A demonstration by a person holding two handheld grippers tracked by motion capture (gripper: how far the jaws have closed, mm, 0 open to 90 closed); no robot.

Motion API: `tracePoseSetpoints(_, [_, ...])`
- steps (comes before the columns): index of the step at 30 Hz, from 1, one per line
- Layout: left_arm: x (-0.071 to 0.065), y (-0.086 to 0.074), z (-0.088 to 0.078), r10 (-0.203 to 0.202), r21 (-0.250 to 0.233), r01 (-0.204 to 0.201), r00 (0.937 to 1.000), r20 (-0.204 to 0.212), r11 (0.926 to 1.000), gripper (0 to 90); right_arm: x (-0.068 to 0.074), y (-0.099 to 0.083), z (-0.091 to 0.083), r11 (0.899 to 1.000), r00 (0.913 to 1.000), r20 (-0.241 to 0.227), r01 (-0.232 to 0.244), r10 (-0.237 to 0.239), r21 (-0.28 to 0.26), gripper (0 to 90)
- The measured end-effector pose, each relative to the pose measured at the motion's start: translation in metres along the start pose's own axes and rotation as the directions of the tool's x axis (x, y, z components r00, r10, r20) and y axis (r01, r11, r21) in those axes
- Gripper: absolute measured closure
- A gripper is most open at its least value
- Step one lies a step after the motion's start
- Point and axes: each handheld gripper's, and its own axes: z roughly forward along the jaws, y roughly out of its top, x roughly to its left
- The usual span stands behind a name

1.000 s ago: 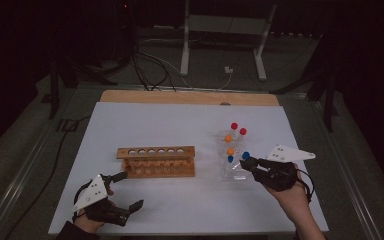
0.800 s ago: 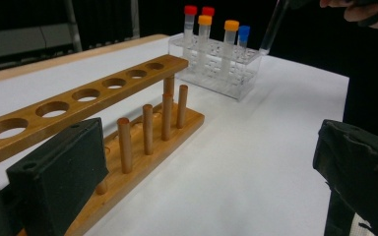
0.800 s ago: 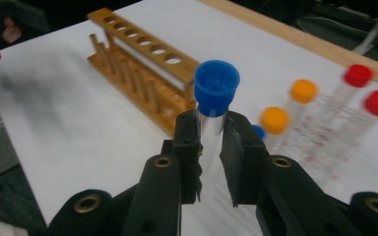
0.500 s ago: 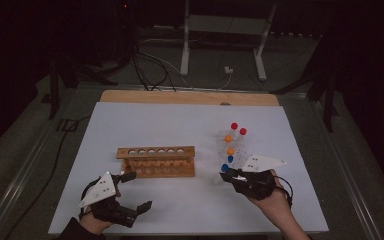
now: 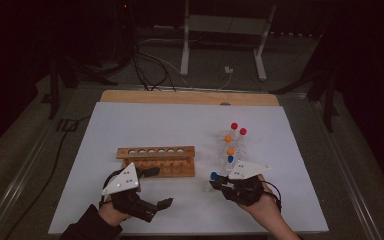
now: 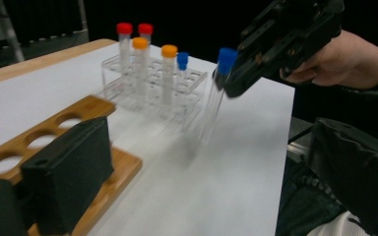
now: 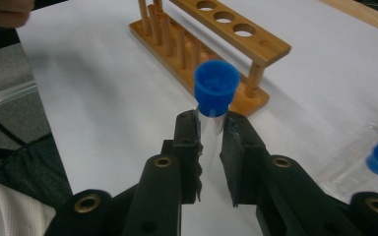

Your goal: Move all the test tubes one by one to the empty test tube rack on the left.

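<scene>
A blue-capped tube (image 7: 215, 93), lifted out of the clear rack (image 5: 240, 152), is clamped in the right tongs (image 5: 215, 181) and carried toward the wooden rack (image 5: 156, 160); the left tongs (image 5: 159, 187) gape wide, just narrowing, nothing between.

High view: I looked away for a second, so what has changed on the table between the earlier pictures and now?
The right hand-held gripper has carried a blue-capped tube leftward, away from the clear rack, toward the wooden rack, jaws shut on it. The left hand-held gripper has shifted slightly and its jaws have just closed a little, with nothing between them. Both racks and the five other tubes stayed put.
</scene>
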Motion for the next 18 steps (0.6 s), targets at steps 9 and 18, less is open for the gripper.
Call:
tracePoseSetpoints(9, [-0.002,0.015,0.021,0.027,-0.023,-0.026,0.9988,0.041,0.9994,17.1,0.007,0.0,0.006,1.0,0.9994,-0.029,0.019,-0.018,0.014,76.8])
tracePoseSetpoints(18, [-0.004,0.021,0.043,0.028,0.005,-0.028,0.9975,0.065,0.9996,30.5,0.011,0.0,0.009,0.999,0.9987,-0.043,0.028,-0.027,0.02,76.8])
